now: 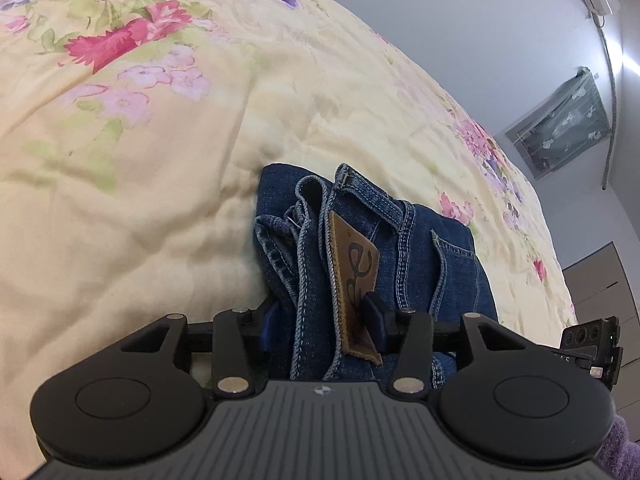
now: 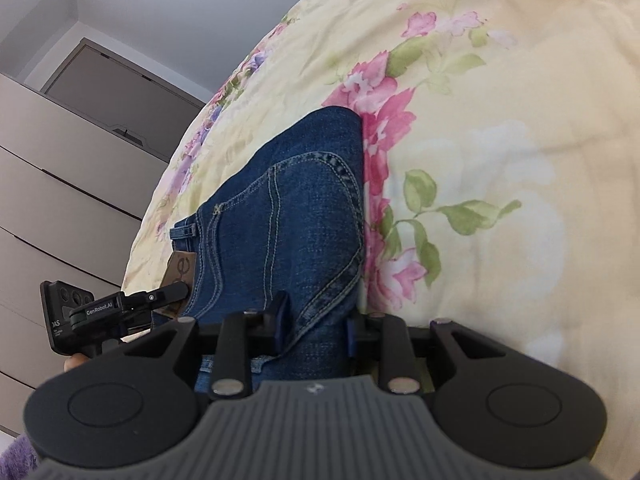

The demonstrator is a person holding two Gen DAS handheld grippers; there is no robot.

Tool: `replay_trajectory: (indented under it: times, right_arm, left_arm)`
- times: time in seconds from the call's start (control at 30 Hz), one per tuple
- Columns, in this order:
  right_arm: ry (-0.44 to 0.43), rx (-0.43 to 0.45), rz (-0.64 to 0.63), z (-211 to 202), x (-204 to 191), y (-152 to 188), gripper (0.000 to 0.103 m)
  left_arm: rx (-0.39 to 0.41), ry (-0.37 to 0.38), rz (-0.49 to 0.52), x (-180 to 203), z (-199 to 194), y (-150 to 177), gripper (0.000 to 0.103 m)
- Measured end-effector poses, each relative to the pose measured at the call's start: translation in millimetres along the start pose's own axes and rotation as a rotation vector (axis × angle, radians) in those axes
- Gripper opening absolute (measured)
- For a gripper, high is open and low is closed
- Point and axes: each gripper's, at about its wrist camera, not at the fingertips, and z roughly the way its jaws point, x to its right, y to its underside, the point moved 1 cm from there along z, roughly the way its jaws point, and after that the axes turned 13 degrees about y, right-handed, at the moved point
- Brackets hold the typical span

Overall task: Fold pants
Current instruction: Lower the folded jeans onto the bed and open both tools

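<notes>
floral bedspread (image 1: 120, 200) | pants (image 1: 360, 248) between pads | left tool (image 1: 322, 320) loosened | right tool (image 2: 316, 320) clamping them

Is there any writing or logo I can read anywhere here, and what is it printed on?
"GenRobot.AI": white letters on the black left claw, seen from the right wrist camera.
"AS": the visible end of a cut-off word on the black camera block behind it.
Brown leather patch on the folded blue denim jeans: a dark looping emblem, no readable letters.
Small round emblems on both grey claw bodies: too small to read.
</notes>
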Motion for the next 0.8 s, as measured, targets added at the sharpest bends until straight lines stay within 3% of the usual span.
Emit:
replay_trajectory:
  times: [0.13, 0.3, 0.33, 0.47, 0.53, 0.7, 0.8]
  right_arm:
    - [0.052, -0.008, -0.031, -5, -12, -3, 0.027]
    - [0.187, 0.046, -0.178, -27, -40, -2, 0.037]
    - [0.230, 0.074, -0.227, -32, -46, 2, 0.042]
    - [0.335, 0.200, -0.398, -63, -67, 26, 0.042]
    - [0.352, 0.243, -0.466, -76, -78, 40, 0.032]
    - [0.338, 0.245, -0.600, -82, -97, 79, 0.025]
    - [0.363, 0.218, -0.631, -72, -97, 97, 0.024]
  left_arm:
    - [0.000, -0.104, 0.054, 24, -8, 1, 0.061]
    - [-0.033, -0.306, 0.338, 77, -26, 24, 0.062]
    - [-0.039, -0.321, 0.388, 88, -29, 30, 0.059]
    - [-0.012, -0.343, 0.476, 117, -42, 56, 0.046]
    - [-0.009, -0.341, 0.489, 123, -46, 64, 0.041]
    - [-0.063, -0.389, 0.544, 121, -35, 85, 0.031]
    - [-0.089, -0.406, 0.505, 106, -26, 93, 0.029]
